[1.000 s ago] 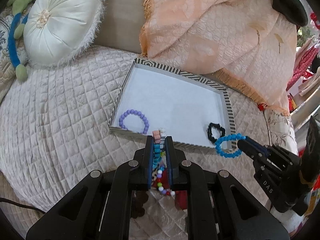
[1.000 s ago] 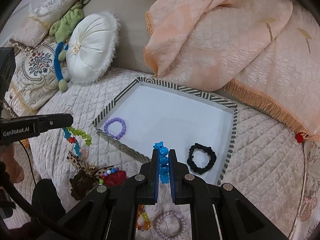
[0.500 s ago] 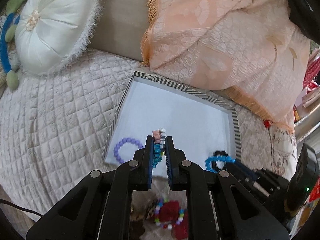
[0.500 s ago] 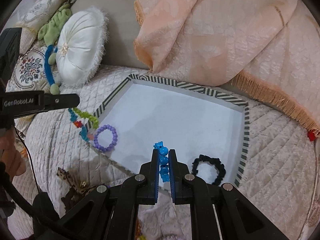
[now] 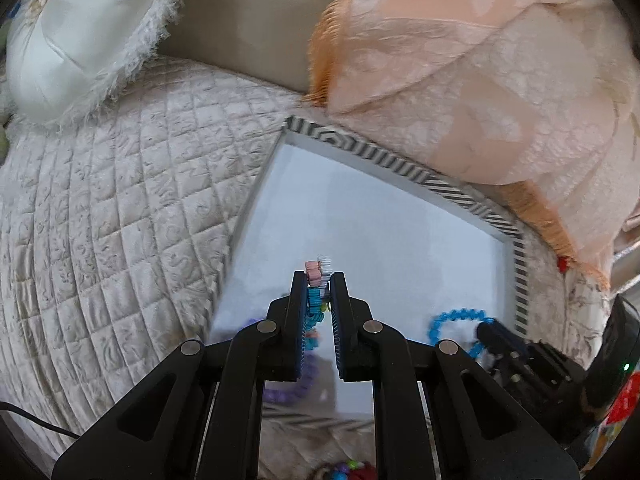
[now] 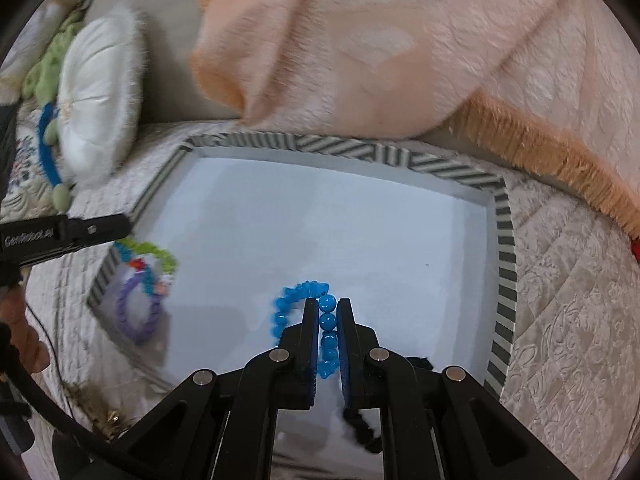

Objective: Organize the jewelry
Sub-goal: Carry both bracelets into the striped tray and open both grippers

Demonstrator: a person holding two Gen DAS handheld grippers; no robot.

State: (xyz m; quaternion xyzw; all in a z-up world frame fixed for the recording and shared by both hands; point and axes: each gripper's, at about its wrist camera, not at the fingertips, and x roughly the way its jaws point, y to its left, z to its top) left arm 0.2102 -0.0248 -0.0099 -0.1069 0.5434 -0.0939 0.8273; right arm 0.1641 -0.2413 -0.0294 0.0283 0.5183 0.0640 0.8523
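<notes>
- Gripping a multicoloured bead bracelet point(image 5: 318, 280), my left tongs point(image 5: 319, 277) are clenched on it above the white tray point(image 5: 384, 208); pink and white beads poke out past the tips.
- My right tongs point(image 6: 327, 302) are clamped on a blue bead bracelet point(image 6: 298, 294), its loop hanging over the tray floor.
- A purple bracelet point(image 6: 134, 312) lies in the tray's near left corner, and a black scrunchie point(image 6: 362, 428), I think, sits under my right tongs; blur makes it hard to tell.
- The striped-rimmed tray rests on a quilted bed cover point(image 5: 120, 200), beside a peach blanket point(image 5: 460, 80) and a white round cushion point(image 6: 100, 100).
</notes>
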